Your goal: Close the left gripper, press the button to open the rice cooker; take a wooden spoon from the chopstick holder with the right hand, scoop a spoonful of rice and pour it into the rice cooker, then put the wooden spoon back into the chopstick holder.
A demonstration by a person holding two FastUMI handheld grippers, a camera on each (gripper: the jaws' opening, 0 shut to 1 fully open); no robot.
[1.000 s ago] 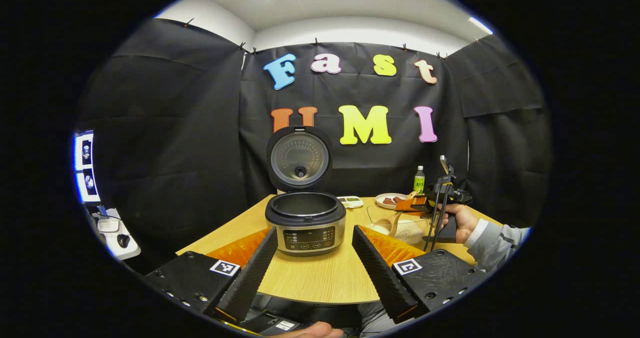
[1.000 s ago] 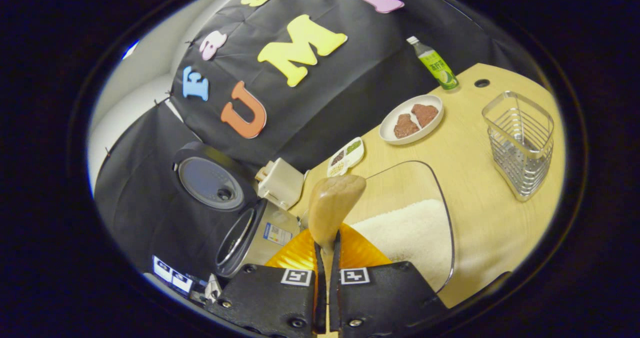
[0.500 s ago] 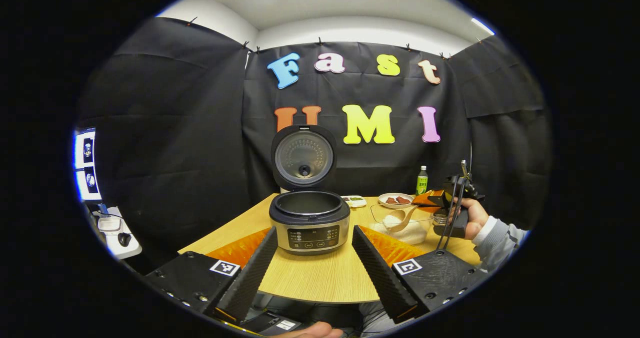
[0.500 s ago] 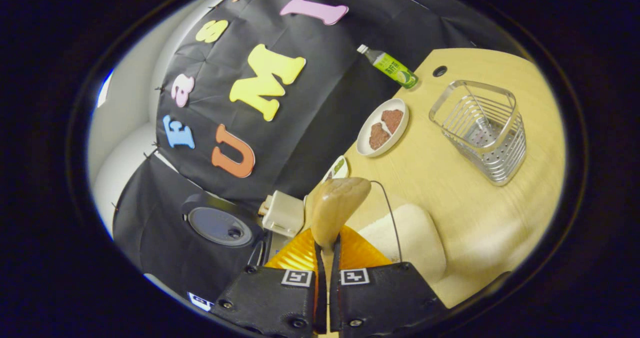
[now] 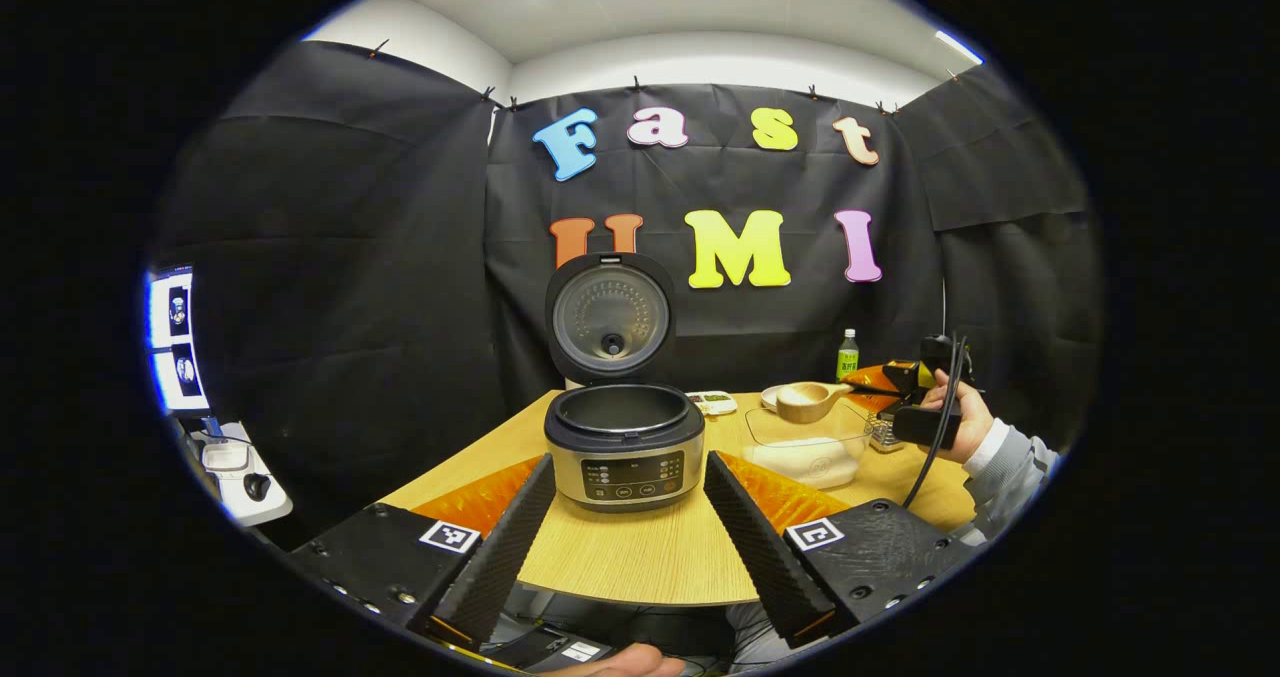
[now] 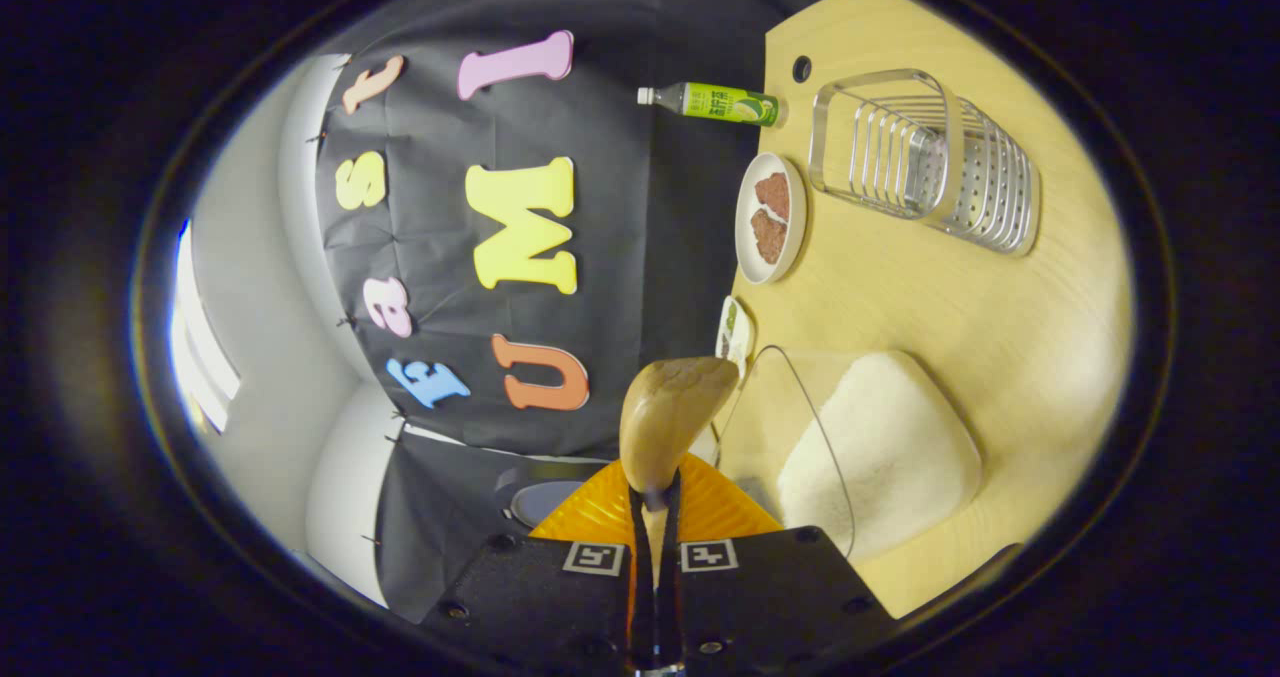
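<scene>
Rice cooker (image 5: 623,445), a round metal-sided pot with a dark control panel on its front, stands on the pale wooden table (image 5: 640,557) with its black round lid (image 5: 610,315) tipped up and back, so the dark inner pot lies open to the top. The left gripper (image 5: 625,537) hovers low before it with its two fingers spread wide, nothing between them, the cooker framed in the gap.

To the cooker's right sits a clear glass bowl of white rice (image 5: 806,447). Above that bowl the right gripper (image 5: 880,389), held in a hand (image 5: 958,419) with a grey sleeve, carries the light wooden spoon (image 5: 805,401) level, its bowl facing up. In the right gripper view the fingers are pressed together on the spoon's handle, and the spoon's head (image 6: 675,412) juts forward past the glass bowl's rim (image 6: 800,427); the mound of rice (image 6: 880,452) lies just beside it.

Farther back on the table stand a silver wire chopstick holder (image 6: 925,162), a white oval plate with two reddish-brown pieces (image 6: 768,219), a small white dish of greenish bits (image 6: 732,327) and a green-labelled plastic bottle (image 6: 720,104) by the black cloth wall. Between spoon and cooker nothing stands but the glass bowl's near rim.
</scene>
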